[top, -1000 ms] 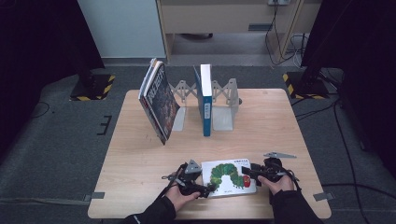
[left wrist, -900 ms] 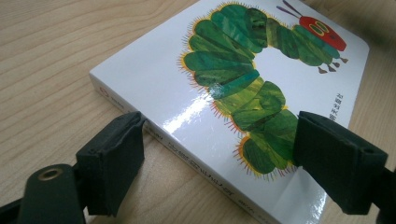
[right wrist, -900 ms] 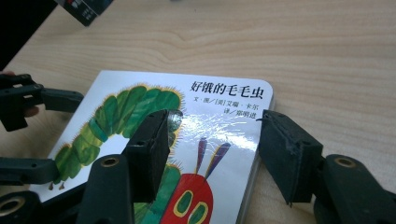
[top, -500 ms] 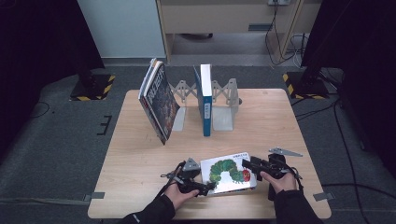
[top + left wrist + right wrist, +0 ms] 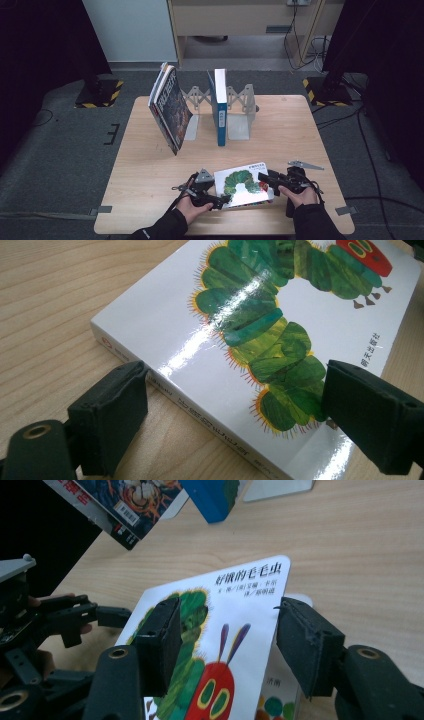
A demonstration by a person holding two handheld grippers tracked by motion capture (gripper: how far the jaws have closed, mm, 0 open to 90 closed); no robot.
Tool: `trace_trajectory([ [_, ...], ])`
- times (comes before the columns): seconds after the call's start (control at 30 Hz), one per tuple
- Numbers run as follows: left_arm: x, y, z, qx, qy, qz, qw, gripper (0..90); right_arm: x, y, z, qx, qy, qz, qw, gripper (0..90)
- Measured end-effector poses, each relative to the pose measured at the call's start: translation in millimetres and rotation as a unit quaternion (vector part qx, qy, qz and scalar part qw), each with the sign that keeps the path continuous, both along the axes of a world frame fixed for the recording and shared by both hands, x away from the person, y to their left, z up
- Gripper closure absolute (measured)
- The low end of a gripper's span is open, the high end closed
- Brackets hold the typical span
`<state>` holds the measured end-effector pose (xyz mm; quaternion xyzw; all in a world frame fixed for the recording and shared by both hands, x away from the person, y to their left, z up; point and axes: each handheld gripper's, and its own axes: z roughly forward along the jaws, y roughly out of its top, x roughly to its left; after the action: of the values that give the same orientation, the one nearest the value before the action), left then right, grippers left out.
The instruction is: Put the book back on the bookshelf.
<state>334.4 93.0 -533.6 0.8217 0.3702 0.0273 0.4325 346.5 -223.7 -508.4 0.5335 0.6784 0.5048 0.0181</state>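
Observation:
A white picture book (image 5: 245,185) with a green caterpillar on its cover lies near the table's front edge. My left gripper (image 5: 221,200) is at the book's near left corner. Its jaws (image 5: 235,385) have just been opening and stand wide, one beside the spine and one over the cover (image 5: 280,315), neither pressing. My right gripper (image 5: 263,178) is at the book's right edge. The cover (image 5: 230,585) is tilted up off a page with coloured dots (image 5: 272,707). Its edge runs between the jaws of the right gripper (image 5: 230,615), which stand apart.
At the back of the table (image 5: 300,130) a dark book (image 5: 170,107) leans against a metal bookend (image 5: 192,131). A blue book (image 5: 219,107) stands upright beside a second bookend (image 5: 240,120). My left gripper (image 5: 75,615) also shows across the book in the right gripper view.
Both hands stay where they were. The right gripper's jaws reach slightly further over the book's right edge, and that side of the cover looks a little more raised.

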Motion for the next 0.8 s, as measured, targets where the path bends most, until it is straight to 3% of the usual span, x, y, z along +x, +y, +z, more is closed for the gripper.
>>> trace_trajectory([
  [0.23,-1.6,-2.3,-2.0,0.006,-0.016,-0.006,0.9998,7.2,1.6,1.3,-6.3,-0.023,0.017,0.007,0.9996,41.4],
  [0.5,-1.1,-2.9,-2.3,0.004,-0.013,-0.011,0.9998,4.0,-0.8,4.1,-8.3,-0.019,0.033,0.029,0.9988,42.8],
  [0.8,-1.1,-4.9,-2.6,0.01,-0.014,-0.015,0.9997,0.0,12.1,8.9,-13.5,-0.045,0.041,0.063,0.9962,43.7],
])
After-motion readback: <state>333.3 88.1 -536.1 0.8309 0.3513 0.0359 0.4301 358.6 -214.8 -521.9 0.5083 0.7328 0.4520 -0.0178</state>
